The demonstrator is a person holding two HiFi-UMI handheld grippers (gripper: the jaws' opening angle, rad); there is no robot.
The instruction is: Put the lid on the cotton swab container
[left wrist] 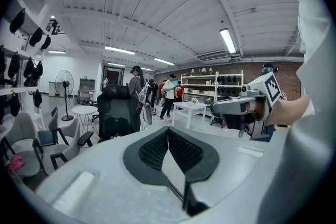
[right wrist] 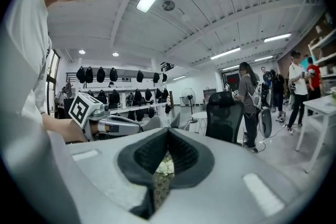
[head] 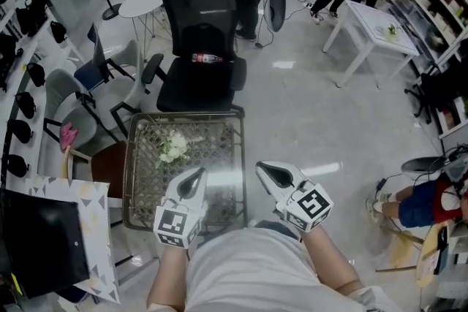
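A small table with a wire-mesh top (head: 219, 129) stands just in front of me. On it lies a pale white-green clump (head: 174, 147); I cannot make out a cotton swab container or a lid. My left gripper (head: 196, 175) hovers over the table's near right part, its jaws shut with nothing between them. My right gripper (head: 265, 170) is held beside it past the table's right edge, also shut and empty. The left gripper view looks level across the room along the left gripper (left wrist: 168, 131). In the right gripper view the right gripper (right wrist: 168, 134) shows the white clump (right wrist: 165, 166) below its tips.
A black office chair (head: 202, 40) with a bottle (head: 207, 58) on its seat stands behind the table. Grey chairs (head: 80, 95) and a patterned board (head: 44, 241) are at the left. A white table (head: 373, 29) and several people are at the back, and another person (head: 420, 204) is low at the right.
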